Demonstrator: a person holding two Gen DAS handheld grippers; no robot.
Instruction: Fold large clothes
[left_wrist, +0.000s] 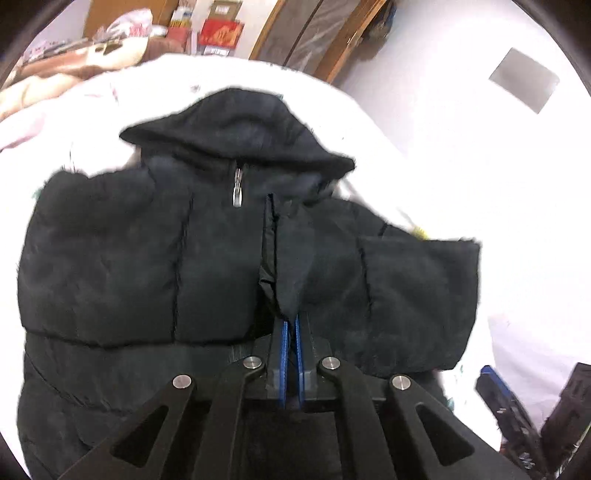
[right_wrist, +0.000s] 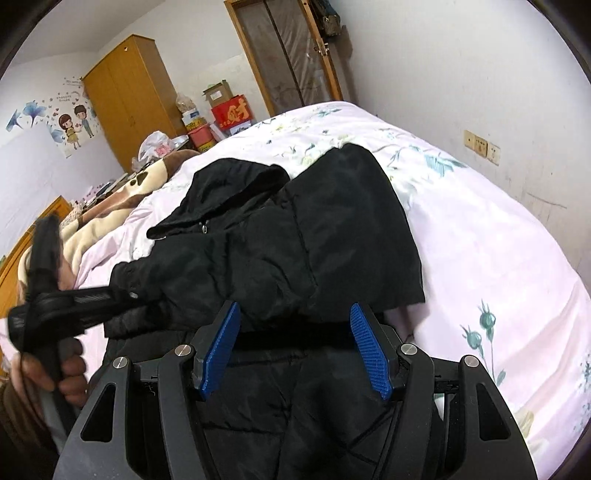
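A black hooded puffer jacket (left_wrist: 110, 258) lies front up on the bed, its hood (left_wrist: 236, 125) at the far end and a silver zipper pull (left_wrist: 238, 188) below it. My left gripper (left_wrist: 291, 321) is shut, and a pointed fold of the jacket's fabric runs down between its blue pads (left_wrist: 283, 332). In the right wrist view the jacket (right_wrist: 277, 240) has one sleeve folded over its chest. My right gripper (right_wrist: 294, 308) stands open just above the jacket's lower part with nothing between its fingers. The left gripper (right_wrist: 125, 295), held by a hand (right_wrist: 70, 369), meets the jacket's left edge.
The bed carries a pink floral sheet (right_wrist: 480, 240). A brown and cream blanket (right_wrist: 122, 206) is heaped at its far left. Beyond stand a wooden wardrobe (right_wrist: 129, 96), stacked boxes (right_wrist: 232, 110) and a door (right_wrist: 288, 51). The wall with sockets (right_wrist: 480, 147) borders the bed's right side.
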